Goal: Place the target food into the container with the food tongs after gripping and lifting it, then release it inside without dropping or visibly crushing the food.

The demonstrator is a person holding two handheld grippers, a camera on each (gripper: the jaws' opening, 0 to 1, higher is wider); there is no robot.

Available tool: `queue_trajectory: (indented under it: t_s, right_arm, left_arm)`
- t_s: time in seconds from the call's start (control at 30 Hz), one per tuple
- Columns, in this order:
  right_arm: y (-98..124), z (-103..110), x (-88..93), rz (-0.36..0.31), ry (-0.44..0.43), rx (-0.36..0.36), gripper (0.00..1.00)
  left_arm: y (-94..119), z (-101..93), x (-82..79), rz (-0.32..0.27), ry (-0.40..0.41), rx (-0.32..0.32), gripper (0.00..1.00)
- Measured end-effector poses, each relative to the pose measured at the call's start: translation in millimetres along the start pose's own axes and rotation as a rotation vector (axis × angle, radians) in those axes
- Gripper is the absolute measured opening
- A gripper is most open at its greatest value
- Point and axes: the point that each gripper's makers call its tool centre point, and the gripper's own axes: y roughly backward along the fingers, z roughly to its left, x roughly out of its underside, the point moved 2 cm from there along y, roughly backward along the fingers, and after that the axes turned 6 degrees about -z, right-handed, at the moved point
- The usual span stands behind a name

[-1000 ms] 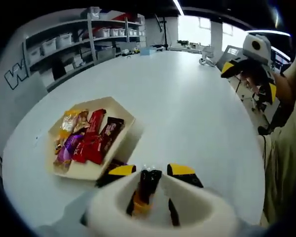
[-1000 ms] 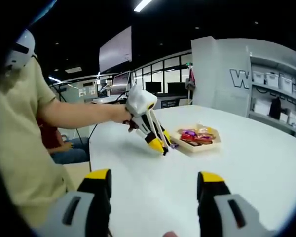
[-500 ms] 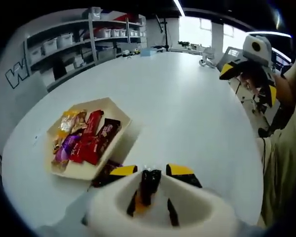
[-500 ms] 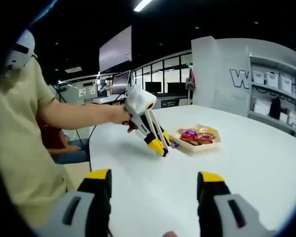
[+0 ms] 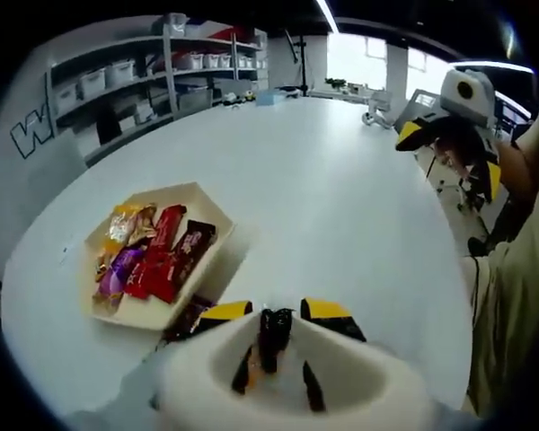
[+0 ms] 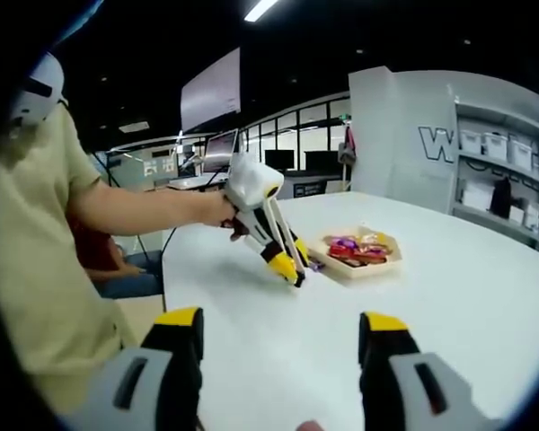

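a: item one, left claw (image 5: 262,312)?
b: yellow-tipped jaws are sitting a narrow gap apart, tips pointing down at the white bench (image 5: 341,197). a dark wrapped bar (image 5: 187,316) is lying on the bench just under the left tip, beside the tray; i cannot tell whether the jaws are gripping it. seen from the right gripper view, the left claw (image 6: 285,266) is being held by a hand (image 6: 229,214), tilting down to the bench just beside the tray.

a: item two, the tray?
b: a pale shallow tray (image 5: 208,199) is resting on the bench, holding wrapped snacks (image 5: 157,251) in red, purple, gold and dark brown. in the right gripper view the same tray (image 6: 368,265) is sitting past the left claw.

a: item three, right claw (image 6: 283,359)?
b: jaws are standing wide apart, holding nothing, hovering over bare bench (image 6: 485,296). in the left gripper view it (image 5: 445,135) is hanging above the bench's far edge.

a: surroundings?
b: shelves (image 5: 144,81) with bins are standing behind the bench.
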Motion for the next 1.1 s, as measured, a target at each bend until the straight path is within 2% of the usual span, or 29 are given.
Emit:
queue_trajectory:
  t_s: [0.17,0.63,1.1]
  right_arm:
    - [-0.6,0.2,-0.1,0.001,0.002,-0.003,0.68]
    - [0.1,-0.7,-2.2,-0.005,0.003,-0.002,0.68]
    - [0.7,-0.7,-0.8,-0.006,0.001,0.000,0.68]
  left_arm:
    - [3.5,-2.4,-7.0,-0.010,-0.005,0.007,0.20]
    - [18.9,-4.9,-39.6,-0.070,0.001,0.036,0.19]
    - [32.0,21.6,-74.3,-0.116,-0.022,0.003,0.19]
